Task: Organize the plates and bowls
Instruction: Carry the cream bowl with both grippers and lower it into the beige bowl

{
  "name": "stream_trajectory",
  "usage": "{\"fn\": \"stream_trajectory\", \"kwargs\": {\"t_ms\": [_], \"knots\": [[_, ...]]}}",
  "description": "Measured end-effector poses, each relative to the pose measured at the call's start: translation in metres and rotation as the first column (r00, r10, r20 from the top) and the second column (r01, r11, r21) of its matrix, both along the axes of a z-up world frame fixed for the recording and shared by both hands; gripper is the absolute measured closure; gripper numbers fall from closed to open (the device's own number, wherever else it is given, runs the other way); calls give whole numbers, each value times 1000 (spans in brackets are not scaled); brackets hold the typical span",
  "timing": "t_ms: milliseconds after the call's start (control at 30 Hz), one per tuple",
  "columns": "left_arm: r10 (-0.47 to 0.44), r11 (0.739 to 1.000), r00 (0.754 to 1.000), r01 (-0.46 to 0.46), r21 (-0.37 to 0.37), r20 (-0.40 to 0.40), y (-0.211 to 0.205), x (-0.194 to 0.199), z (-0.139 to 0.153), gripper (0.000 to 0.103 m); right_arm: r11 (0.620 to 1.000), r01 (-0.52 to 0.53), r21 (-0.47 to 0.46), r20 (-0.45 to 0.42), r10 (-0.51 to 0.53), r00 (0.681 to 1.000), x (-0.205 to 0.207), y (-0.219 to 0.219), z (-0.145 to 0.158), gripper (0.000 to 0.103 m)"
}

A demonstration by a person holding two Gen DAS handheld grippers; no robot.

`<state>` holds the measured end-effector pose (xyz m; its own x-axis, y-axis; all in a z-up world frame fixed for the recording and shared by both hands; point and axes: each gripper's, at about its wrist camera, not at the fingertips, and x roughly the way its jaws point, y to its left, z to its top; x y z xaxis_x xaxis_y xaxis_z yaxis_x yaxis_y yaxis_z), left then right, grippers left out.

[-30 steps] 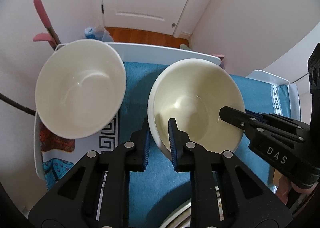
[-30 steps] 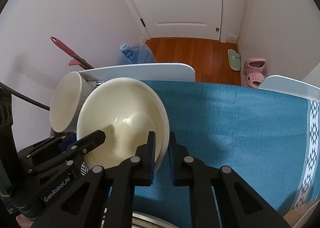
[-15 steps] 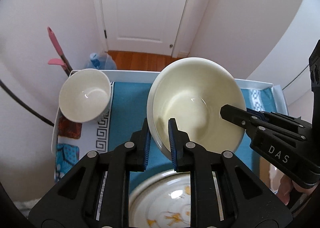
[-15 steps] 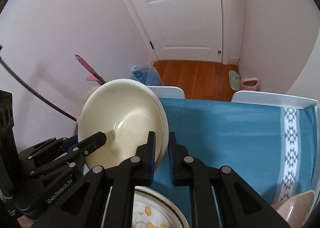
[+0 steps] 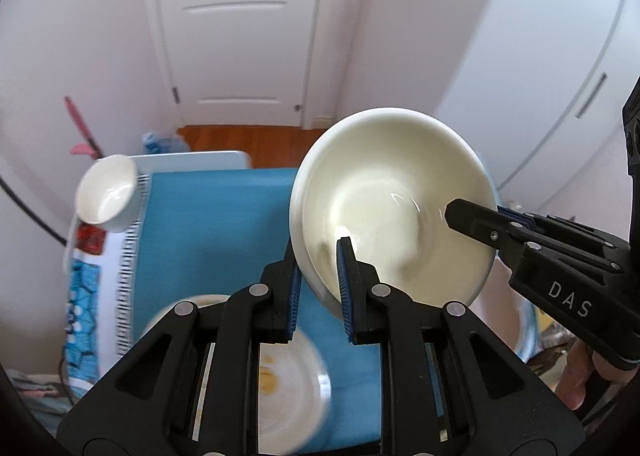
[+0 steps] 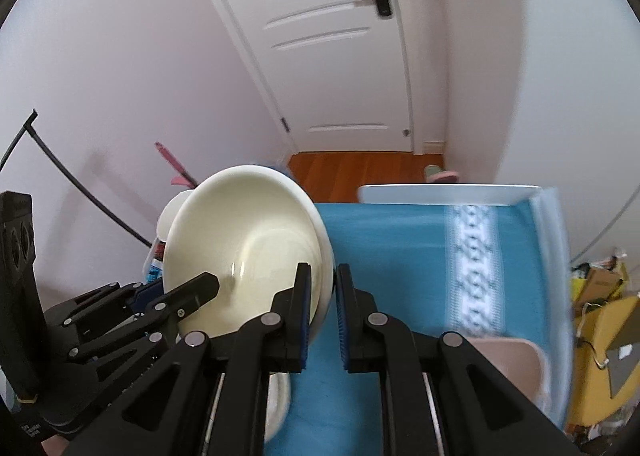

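A large cream bowl point(image 5: 394, 204) is held in the air above the blue cloth, tilted. My left gripper point(image 5: 318, 288) is shut on its near-left rim. My right gripper point(image 6: 322, 308) is shut on the opposite rim of the same bowl point(image 6: 244, 252); it shows in the left wrist view point(image 5: 480, 218) at the bowl's right side. A smaller white bowl point(image 5: 107, 198) sits at the table's far left. A white plate with yellow marks point(image 5: 280, 372) lies under my left gripper.
The table is covered by a blue cloth point(image 6: 400, 256) with a white patterned band point(image 6: 476, 272). A pale pink dish point(image 6: 508, 360) lies at the near right. A white door point(image 6: 332, 44) and wood floor lie beyond the table's far edge.
Both grippers have lifted the cream bowl higher and drawn back. The table and white bowl look smaller and farther. The plate under the left gripper and the pink dish have come more into view.
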<state>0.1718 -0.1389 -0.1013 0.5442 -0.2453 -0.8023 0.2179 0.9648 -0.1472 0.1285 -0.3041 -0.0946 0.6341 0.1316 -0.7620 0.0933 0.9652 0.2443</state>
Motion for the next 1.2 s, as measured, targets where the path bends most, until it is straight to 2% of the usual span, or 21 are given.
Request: {"fn": "stream_trajectory", "kwargs": {"t_ms": [233, 500, 733, 833, 1200], "knots": [[-98, 995, 995, 97, -26, -33, -79, -22, -11, 88, 996, 88, -28, -18, -88, 996, -45, -59, -1, 92], [-165, 986, 979, 164, -20, -120, -137, -33, -47, 88, 987, 161, -29, -90, -162, 983, -87, -114, -30, 92], [-176, 982, 960, 187, 30, -218, -153, -35, -85, 88, 989, 143, -33, -178, -147, 973, -96, -131, -69, 92], [-179, 978, 955, 199, 65, -236, -156, -35, -94, 88, 991, 112, -69, -209, -124, 970, -93, -127, -83, 92], [-183, 962, 936, 233, 140, -299, -156, -39, -119, 88, 993, 43, -113, -266, -72, 961, -94, -118, -107, 92]]}}
